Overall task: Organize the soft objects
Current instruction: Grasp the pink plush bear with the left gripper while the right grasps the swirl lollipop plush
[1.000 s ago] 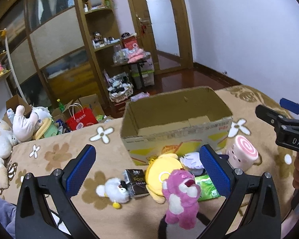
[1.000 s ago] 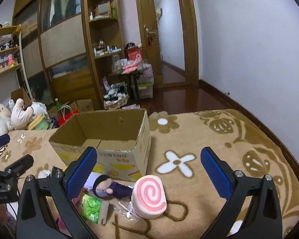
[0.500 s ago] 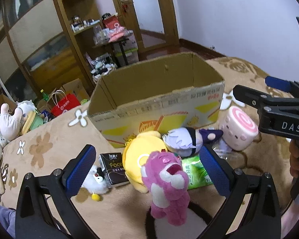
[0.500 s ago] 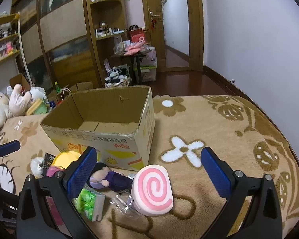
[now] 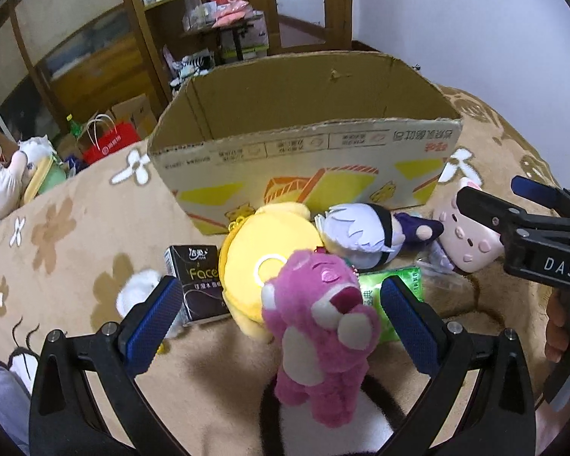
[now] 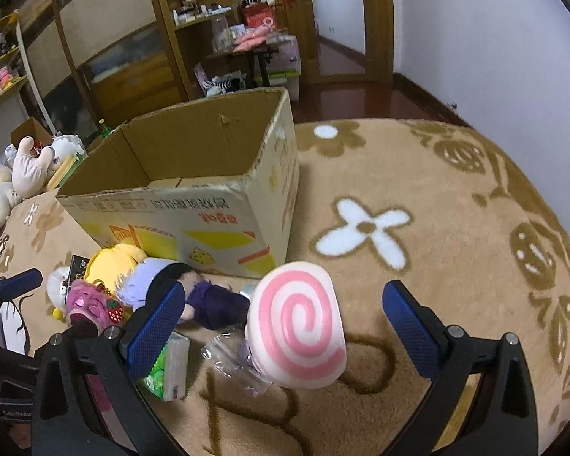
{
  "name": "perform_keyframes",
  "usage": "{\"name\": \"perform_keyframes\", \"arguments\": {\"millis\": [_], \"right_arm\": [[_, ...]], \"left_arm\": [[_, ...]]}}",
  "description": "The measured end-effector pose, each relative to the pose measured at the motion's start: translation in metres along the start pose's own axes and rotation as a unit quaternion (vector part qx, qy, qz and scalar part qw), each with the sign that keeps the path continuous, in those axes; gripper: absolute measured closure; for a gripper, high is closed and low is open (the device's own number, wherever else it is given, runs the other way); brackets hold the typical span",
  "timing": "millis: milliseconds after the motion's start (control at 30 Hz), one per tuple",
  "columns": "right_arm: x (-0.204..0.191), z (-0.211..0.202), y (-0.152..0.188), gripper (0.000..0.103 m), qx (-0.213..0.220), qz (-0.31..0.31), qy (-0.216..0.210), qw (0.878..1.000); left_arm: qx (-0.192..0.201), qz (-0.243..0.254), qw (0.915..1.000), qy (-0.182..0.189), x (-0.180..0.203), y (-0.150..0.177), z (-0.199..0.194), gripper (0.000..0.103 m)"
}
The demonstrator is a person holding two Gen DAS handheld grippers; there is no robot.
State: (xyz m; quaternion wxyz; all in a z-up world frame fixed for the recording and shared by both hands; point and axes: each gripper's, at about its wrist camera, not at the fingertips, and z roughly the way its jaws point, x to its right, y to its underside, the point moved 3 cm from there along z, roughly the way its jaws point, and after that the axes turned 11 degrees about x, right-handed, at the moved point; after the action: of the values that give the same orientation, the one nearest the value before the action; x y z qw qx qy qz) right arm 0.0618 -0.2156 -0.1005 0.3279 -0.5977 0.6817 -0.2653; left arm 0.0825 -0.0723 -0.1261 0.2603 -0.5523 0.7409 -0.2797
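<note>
Nothing looks sorted yet: the cardboard box [image 6: 178, 174] seems empty, and both the left gripper [image 5: 281, 317] and right gripper [image 6: 285, 319] hang spread, holding nothing, over the pink bear [image 5: 319, 342] and swirl plush [image 6: 298, 321].

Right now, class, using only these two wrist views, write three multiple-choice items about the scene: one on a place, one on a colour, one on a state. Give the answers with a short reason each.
1. Where does the yellow plush lie?
A. inside the cardboard box
B. on the blanket, in front of the cardboard box
C. on the wooden shelf

2. What colours does the swirl on the roll-shaped plush show?
A. pink and white
B. blue and yellow
C. green and black

3. How is the left hand-held gripper?
A. shut on the pink bear
B. shut on the green packet
C. open, with the pink bear between its fingers

Answers:
1 B: it rests on the blanket against the printed front wall of the cardboard box.
2 A: the right wrist view shows a pink spiral on white.
3 C: the blue pads stand apart on either side of the pink bear, not touching it.
</note>
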Motion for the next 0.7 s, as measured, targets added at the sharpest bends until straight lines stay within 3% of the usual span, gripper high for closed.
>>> {"name": "perform_keyframes", "arguments": {"millis": [100,167,267,400,533,700], "right_arm": [[0.002,0.002,0.003,0.000,-0.009,0.005,0.003,1.000],[0.003,0.004,0.005,0.000,-0.017,0.008,0.003,1.000],[0.004,0.008,0.009,0.013,-0.034,0.011,-0.001,0.999],[0.005,0.016,0.015,0.039,-0.065,0.013,-0.005,0.998],[0.007,0.017,0.019,0.052,-0.071,0.012,0.002,0.997],[0.007,0.020,0.020,0.059,-0.076,0.000,0.008,0.997]], "left_arm": [[-0.006,0.001,1.0000,0.004,0.002,0.003,0.002,0.002],[-0.011,0.005,0.9999,0.008,0.002,0.005,0.004,0.011],[-0.028,0.009,0.9994,0.020,0.006,0.009,0.009,0.026],[-0.047,0.007,0.9981,0.038,0.011,0.015,0.013,0.049],[-0.046,0.009,0.9980,0.042,0.012,0.017,0.013,0.054],[-0.047,-0.005,0.9977,0.049,0.009,0.015,0.012,0.054]]}}
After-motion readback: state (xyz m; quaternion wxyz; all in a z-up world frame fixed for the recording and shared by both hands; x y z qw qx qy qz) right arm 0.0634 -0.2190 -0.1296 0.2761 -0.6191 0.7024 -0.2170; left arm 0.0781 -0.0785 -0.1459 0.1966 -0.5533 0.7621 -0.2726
